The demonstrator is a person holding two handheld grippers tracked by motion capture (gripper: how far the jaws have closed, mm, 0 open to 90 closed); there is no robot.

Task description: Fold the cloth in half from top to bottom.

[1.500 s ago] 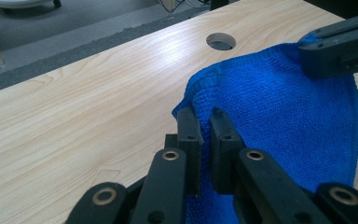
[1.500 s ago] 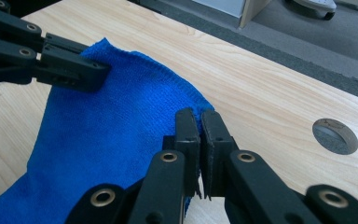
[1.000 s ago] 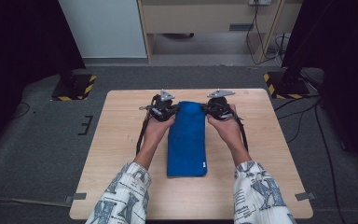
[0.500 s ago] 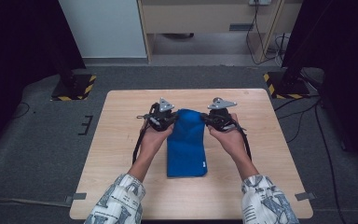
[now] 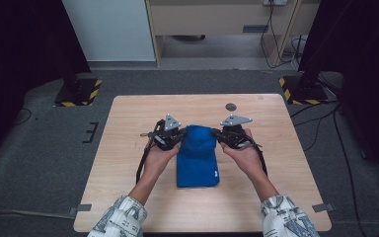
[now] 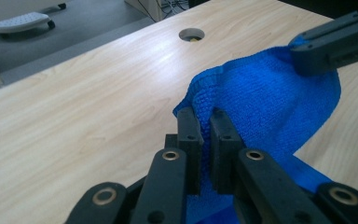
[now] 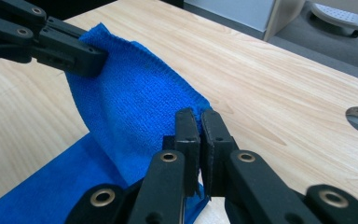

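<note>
Since a second ago both our hands have come back toward us along the table (image 5: 128, 148), drawing the far end of the towel (image 5: 197, 163) with them. That end then lay flat near the far edge of the cloth's long strip; it now stands lifted and curls over the rest, so the blue shape looks shorter from the high view.

Our left gripper (image 5: 173, 137) is clamped on the towel's left far corner. In the left gripper view its two black jaws stand nearly together with the blue cloth (image 6: 270, 107) pinched between them, the fabric running up from the jaws and across to the other tool. Our right gripper (image 5: 227, 136) is clamped on the right far corner in the same way; in the right gripper view the jaws press a thin edge of the cloth (image 7: 135, 112) between them.

The raised end hangs stretched between the two grippers, slack in the middle and bowed like a shallow hood. Each gripper view shows the other tool farther off, biting the opposite corner: the right gripper (image 6: 303, 60) at the upper right of the left view, the left gripper (image 7: 93, 58) at the upper left of the right view.

The near part of the towel lies flat on the wood, about the middle of the table and between our forearms. A small white tag (image 5: 216, 174) sits by its right edge. A round hole (image 5: 231, 106) in the tabletop lies beyond the right gripper, well apart from the cloth.
</note>
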